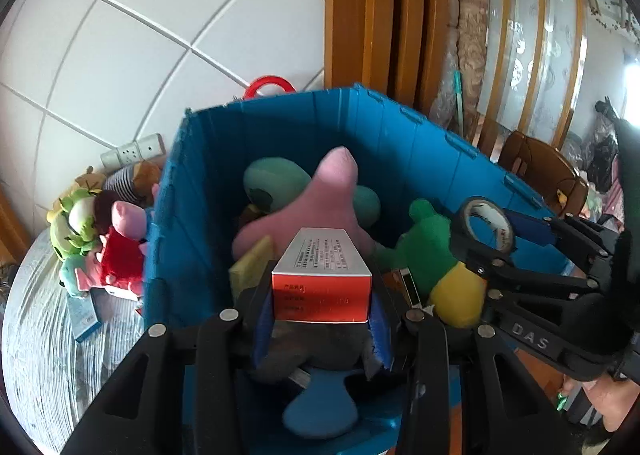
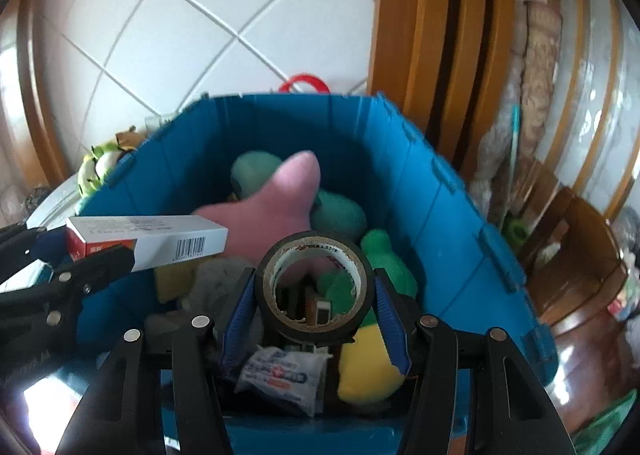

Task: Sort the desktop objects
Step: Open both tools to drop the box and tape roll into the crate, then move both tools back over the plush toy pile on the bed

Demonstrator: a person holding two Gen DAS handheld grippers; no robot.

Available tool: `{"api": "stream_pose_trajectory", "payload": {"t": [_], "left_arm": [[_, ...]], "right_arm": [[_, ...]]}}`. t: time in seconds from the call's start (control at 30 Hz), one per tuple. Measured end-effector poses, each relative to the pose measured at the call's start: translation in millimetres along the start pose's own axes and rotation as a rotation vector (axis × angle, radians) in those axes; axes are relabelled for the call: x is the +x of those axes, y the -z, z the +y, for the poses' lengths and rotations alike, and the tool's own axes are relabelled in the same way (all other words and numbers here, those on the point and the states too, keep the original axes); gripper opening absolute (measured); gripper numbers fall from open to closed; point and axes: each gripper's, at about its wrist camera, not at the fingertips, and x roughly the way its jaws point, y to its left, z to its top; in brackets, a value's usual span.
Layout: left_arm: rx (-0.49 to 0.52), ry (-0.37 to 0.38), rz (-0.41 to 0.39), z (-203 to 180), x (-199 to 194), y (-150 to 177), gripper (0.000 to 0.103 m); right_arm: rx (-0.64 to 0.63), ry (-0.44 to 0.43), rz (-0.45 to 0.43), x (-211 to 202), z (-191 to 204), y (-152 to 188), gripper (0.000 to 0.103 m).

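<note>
Your surface (image 1: 36, 335), pale and streaked, lower left of frame: blue bin (image 1: 192, 191) sits on it, plush pile (image 1: 100, 239) and small blue box (image 1: 82, 313) just beside.

White tiled wall (image 1: 160, 15), orange-brown wooden door frame (image 1: 360, 15), frosted glass panels (image 1: 532, 35), wooden chair (image 1: 540, 171)

Print on the red-and-white box (image 1: 321, 275) is too blurred to be read. The grey toy (image 1: 316, 347) is mostly covered by that box. The packet (image 2: 282, 375) label is smeared. The red handle (image 2: 304, 84) is half hidden behind the blue bin (image 2: 440, 191) wall. A hand (image 1: 608, 403) is cut off at the frame edge.
</note>
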Motion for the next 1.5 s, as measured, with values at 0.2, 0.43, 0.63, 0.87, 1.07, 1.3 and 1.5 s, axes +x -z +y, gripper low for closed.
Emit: {"api": "stream_pose_trajectory", "payload": {"t": [0.2,0.43,0.63,0.87,1.07,1.3,1.5], "left_arm": [[0.001,0.000,0.068,-8,23,8,0.040],[0.017,-0.006,0.115,-17,38,13,0.042],[0.027,-0.002,0.089,-18,30,12,0.072],[0.035,0.001,0.054,-17,18,11,0.072],[0.022,-0.023,0.003,-5,-5,11,0.072],[-0.068,-0.097,-0.066,44,-44,23,0.072],[-0.125,-0.187,-0.060,93,-69,46,0.072]], "right_arm": [[0.020,-0.003,0.048,16,-10,9,0.056],[0.044,0.016,0.040,15,-19,10,0.060],[0.063,0.038,0.012,7,-23,9,0.082],[0.085,0.064,-0.021,-2,-27,7,0.103],[0.091,0.095,-0.048,-14,-24,9,0.103],[0.158,0.022,-0.144,-40,-6,18,0.103],[0.132,-0.082,-0.168,-41,39,16,0.103]]}}
